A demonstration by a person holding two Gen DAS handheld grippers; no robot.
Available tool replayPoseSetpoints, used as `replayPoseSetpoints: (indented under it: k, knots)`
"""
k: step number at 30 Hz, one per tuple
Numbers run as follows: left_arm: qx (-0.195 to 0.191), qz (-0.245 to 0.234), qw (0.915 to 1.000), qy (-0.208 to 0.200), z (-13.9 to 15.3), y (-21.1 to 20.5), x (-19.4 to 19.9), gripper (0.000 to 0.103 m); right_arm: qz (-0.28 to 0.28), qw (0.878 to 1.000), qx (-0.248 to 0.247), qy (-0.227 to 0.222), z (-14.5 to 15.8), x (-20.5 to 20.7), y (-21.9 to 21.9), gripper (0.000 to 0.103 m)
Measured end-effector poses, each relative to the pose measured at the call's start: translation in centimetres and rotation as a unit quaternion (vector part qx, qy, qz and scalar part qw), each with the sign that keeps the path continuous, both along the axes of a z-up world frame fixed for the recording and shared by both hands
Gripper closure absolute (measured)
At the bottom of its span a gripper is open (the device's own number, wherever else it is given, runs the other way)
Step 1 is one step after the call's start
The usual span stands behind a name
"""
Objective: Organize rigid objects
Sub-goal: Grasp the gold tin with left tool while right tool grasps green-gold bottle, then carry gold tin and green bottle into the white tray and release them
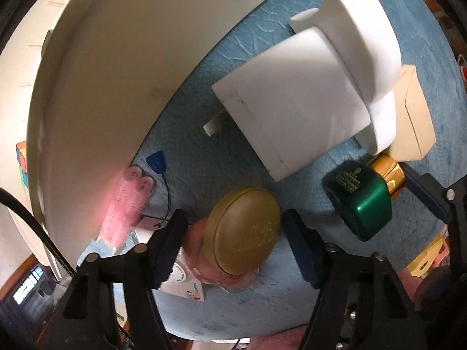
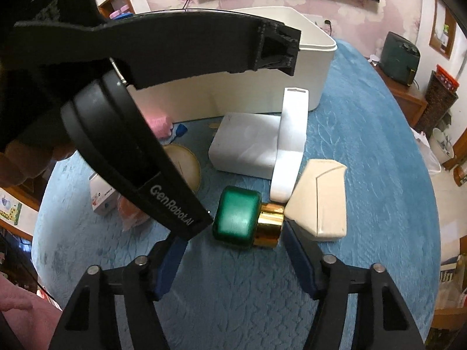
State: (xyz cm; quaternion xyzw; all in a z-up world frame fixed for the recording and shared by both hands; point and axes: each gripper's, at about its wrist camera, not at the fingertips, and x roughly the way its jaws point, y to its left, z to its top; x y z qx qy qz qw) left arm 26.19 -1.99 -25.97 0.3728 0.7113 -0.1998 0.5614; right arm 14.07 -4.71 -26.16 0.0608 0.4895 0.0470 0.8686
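In the left wrist view a round gold compact [image 1: 245, 230] lies on a pink packet [image 1: 201, 262] on the blue cloth. My left gripper [image 1: 235, 218] straddles the compact; its right pad stands at the rim and the left pad is a little off, so it is open. A green bottle [image 2: 236, 218] with a gold cap [image 2: 268, 224] lies on its side just ahead of my right gripper [image 2: 235, 233]. The right pad is beside the cap and there is a gap at the left pad, so it is open. The bottle [image 1: 359, 201] also shows in the left view.
A white bin [image 2: 262, 87] stands at the back of the round blue table [image 2: 379, 175]. A white box [image 2: 245, 145], a long white piece [image 2: 292, 140] and a cream case [image 2: 321, 201] lie close behind the bottle. Pink rollers [image 1: 125, 204] and a small carton [image 1: 181, 280] sit to the left.
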Motion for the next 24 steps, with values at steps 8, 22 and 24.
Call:
replayPoseSetpoints:
  k: [8, 22, 24]
  knots:
    - [0.001, 0.029, 0.9996, 0.004, 0.5, -0.6, 1.2, 0.05, -0.002, 1.0, 0.015, -0.002, 0.1, 0.8, -0.6, 0.059]
    - [-0.018, 0.097, 0.9951, -0.002, 1.8, 0.8, 2.5, 0.069, 0.046, 0.998, 0.04, 0.018, 0.2, 1.9, -2.0, 0.059]
    - [-0.02, 0.109, 0.9939, -0.006, 2.1, 1.3, 2.6, 0.069, 0.055, 0.998, 0.038, 0.019, 0.4, 1.9, -2.4, 0.059]
